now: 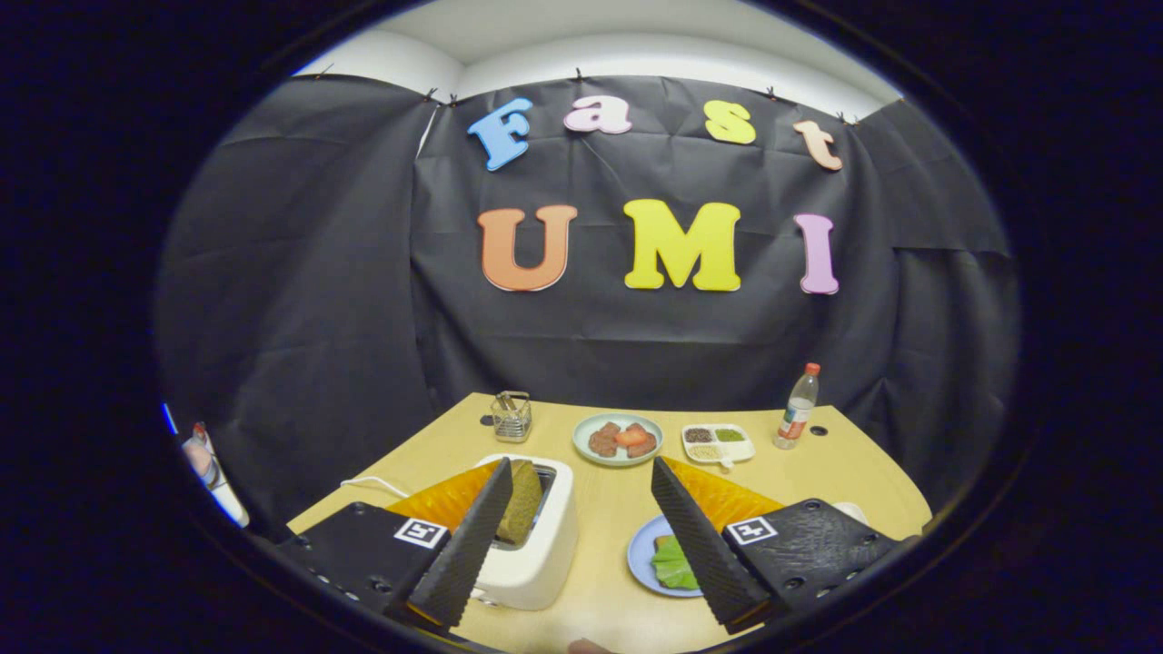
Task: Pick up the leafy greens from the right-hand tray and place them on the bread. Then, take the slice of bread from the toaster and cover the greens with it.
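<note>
The gripper [581,536] hangs above the tabletop's [600,563] near edge with its fingers [472,545] wide apart and empty, the stance of a tool about to choose a target. The toaster [531,545] stands near the front left, behind the left finger, and a brown slice [522,500] stands upright in its slot, top edge proud of the casing, likely so it can be pinched from above. The greens [674,563] lie on a blue plate [641,554] at the front right, partly behind the right finger; whether bread lies under them cannot be told. Toward the far edge sit a wire holder [511,416], a dish of meat [618,439], a divided tray [718,443] and a bottle [798,409], seemingly parked clear of the work. The bottle's label is too small to read; each finger mount carries a square marker [421,532], a pattern and not words
</note>
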### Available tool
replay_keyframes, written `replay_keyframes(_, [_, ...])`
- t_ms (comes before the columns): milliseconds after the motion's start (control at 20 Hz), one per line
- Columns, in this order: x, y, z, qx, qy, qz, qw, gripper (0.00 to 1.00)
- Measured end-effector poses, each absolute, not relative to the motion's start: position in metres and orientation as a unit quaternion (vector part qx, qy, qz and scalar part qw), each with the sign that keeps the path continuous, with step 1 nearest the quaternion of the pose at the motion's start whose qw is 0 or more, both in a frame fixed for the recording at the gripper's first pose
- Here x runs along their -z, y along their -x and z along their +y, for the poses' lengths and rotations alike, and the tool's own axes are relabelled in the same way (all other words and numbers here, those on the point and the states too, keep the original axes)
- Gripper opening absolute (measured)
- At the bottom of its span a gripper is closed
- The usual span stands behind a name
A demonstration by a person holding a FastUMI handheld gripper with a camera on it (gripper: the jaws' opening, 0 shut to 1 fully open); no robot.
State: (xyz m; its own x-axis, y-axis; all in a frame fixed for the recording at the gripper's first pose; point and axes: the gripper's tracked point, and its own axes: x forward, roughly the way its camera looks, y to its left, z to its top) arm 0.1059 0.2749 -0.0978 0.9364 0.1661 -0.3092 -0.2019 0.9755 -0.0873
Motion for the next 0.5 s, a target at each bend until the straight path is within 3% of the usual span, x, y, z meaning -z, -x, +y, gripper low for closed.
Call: replay_keyframes(500, [0.174, -0.159, 0.320, -0.054, 0.110, 0.240, 0.963, 0.96])
